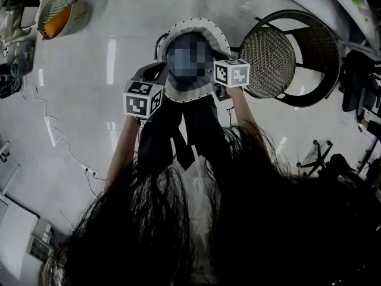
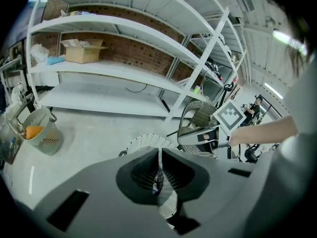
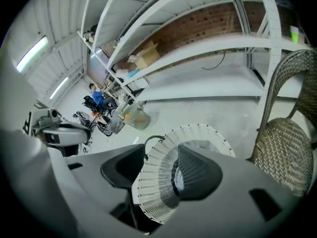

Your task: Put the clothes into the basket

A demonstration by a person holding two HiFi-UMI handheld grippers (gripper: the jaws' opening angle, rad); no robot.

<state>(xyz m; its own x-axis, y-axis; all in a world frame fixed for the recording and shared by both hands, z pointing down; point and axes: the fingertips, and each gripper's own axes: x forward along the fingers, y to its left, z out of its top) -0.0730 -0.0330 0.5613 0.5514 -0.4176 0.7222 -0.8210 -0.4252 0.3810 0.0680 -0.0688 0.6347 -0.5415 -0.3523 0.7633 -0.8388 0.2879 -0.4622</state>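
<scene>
Jaws of left gripper (image 2: 159,175) and right gripper (image 3: 166,180) clamp the white basket (image 1: 199,24) by its rim, held aloft; next, probably carry it level, both grips firm

Wicker chair (image 1: 271,61); shelved box (image 2: 81,51), probably cardboard.

Long dark hair (image 1: 256,219) hangs over a pale top (image 1: 199,198), and the forearms are bare. The left gripper (image 2: 159,170) and right gripper (image 3: 161,175) are grey moulded shells with black ribbed fingers (image 3: 200,172). Each carries a white cube (image 1: 143,98) printed with black square markers.
</scene>
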